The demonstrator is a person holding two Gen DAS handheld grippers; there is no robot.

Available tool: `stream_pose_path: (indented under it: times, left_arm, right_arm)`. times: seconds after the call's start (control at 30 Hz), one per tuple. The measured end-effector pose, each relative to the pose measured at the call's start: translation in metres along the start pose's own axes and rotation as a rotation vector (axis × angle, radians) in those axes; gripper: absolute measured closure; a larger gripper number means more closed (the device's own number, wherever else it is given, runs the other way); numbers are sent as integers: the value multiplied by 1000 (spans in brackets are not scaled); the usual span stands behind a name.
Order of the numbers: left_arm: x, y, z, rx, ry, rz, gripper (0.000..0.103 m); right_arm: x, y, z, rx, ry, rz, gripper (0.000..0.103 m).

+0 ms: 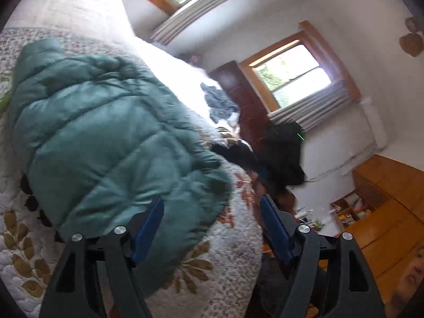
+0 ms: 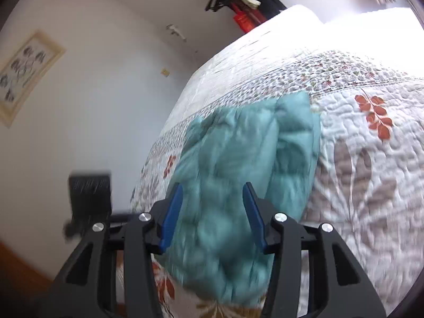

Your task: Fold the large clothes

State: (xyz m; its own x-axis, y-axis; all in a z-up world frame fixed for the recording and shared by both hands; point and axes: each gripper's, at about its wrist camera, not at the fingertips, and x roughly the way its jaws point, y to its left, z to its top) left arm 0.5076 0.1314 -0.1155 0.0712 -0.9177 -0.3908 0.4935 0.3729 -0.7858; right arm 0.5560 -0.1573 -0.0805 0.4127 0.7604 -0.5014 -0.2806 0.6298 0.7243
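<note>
— Quilted bedding with leaf prints fills the near ground, right?

— Yes, the bed wears a white quilt with brown, olive and rust leaves. Nearest the lens, the left gripper has its jaws wide apart, holding nothing. One blue pad sits over the hem of the puffer jacket; the other is past the bed's edge.

— And the other side?

— The right gripper also has its jaws apart, empty, with the teal jacket showing between them. Whether the pads touch the fabric, I cannot tell; the view is blurred.

— Where does the jacket lie?

— Flat on the quilt, lengthwise away from both cameras, bunched into a thick padded bundle.

— Farther off?

— In the left view, a crumpled blue-grey garment on the bright far side of the bed, then a dark wooden cabinet and a wood-framed window. In the right view, a framed picture on the white wall.
</note>
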Motion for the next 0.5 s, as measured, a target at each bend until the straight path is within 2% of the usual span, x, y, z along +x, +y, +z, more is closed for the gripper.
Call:
stream_pose_path:
  times: [0.07, 0.17, 0.3, 0.37, 0.43, 0.47, 0.5]
  left_arm:
    - [10, -5, -5, 28, 36, 49, 27]
    - [28, 10, -10, -5, 103, 80, 27]
    - [38, 16, -14, -9, 136, 83, 27]
    - [33, 16, -20, -3, 138, 76, 27]
    - [33, 19, -20, -9, 140, 74, 27]
    - [34, 20, -21, -11, 141, 74, 27]
    - [34, 21, -22, -14, 140, 74, 27]
  right_arm:
    - [15, -15, 21, 43, 6, -33, 57]
    - [24, -26, 35, 60, -12, -46, 57]
    - [23, -3, 34, -80, -43, -159, 57]
    - [28, -10, 38, -33, -19, -238, 42]
    - [38, -23, 38, 35, 27, -201, 33]
    - [45, -32, 37, 82, 56, -154, 34]
    - [46, -40, 32, 116, 67, -98, 41]
